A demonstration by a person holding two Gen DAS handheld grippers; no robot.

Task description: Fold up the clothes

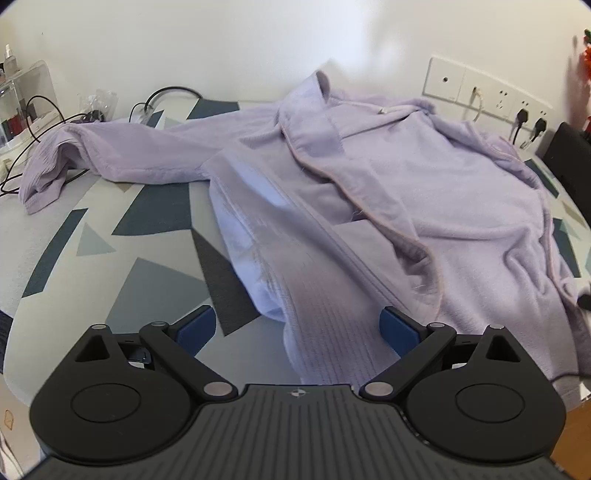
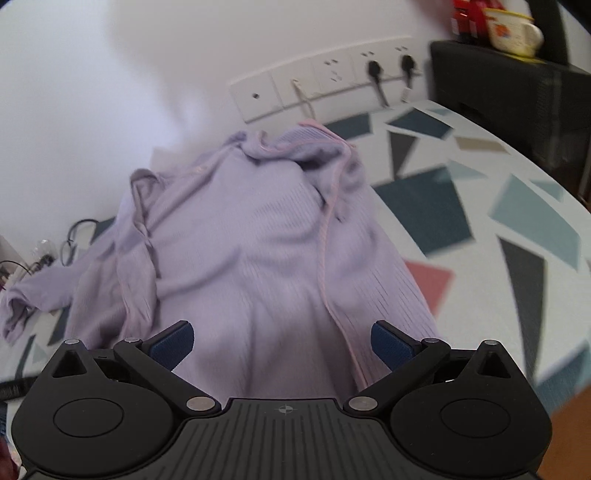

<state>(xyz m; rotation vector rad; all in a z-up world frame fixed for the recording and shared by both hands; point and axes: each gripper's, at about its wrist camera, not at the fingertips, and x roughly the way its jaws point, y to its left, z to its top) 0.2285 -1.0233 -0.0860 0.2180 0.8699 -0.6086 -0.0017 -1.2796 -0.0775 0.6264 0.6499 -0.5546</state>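
The lilac fleece robe (image 1: 369, 192), soft and floppy, wants pinching at its 6 o'clock hem; both the left gripper (image 1: 297, 328) and the right gripper (image 2: 282, 341) hold their fingers wide apart, gripping nothing.

Home room, patterned tablecloth (image 1: 92, 229), wall sockets (image 1: 491, 98), mug (image 2: 511, 29)

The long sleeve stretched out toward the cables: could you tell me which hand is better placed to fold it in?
Probably the left. The left gripper is open, and the sleeve lies spread on its side; from the right gripper it lies beyond the robe's body.
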